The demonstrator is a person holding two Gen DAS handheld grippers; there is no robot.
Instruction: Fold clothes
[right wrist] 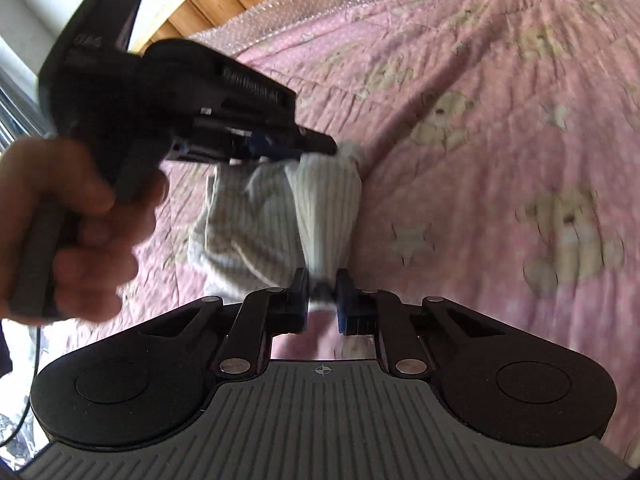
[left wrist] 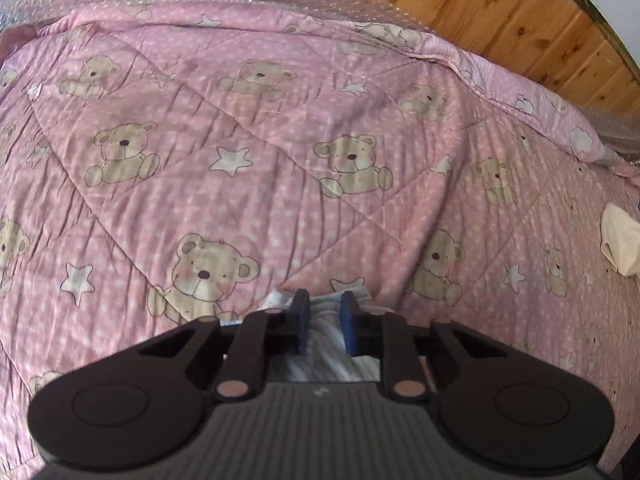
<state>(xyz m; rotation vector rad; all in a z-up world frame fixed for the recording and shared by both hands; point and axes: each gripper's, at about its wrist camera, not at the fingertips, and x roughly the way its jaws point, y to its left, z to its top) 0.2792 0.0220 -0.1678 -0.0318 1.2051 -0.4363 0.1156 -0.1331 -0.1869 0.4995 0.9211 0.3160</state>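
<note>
The small white garment with thin grey stripes (right wrist: pixel 276 216) hangs bunched above the pink quilted bedspread printed with teddy bears and stars (left wrist: pixel 280 128), stretched between the two tools; the right gripper (right wrist: pixel 322 294) is clenched on one end of it, cloth pinched between its blue pads; the left gripper (right wrist: pixel 304 150), held in a person's hand (right wrist: pixel 76 224), grasps the other end, its jaws nearly closed on the fabric; a cream cloth (left wrist: pixel 622 240) lies apart at the bed's right edge; wooden boards (left wrist: pixel 500 8) line the wall behind.

Soft daylight, motion blur, fisheye warping
</note>
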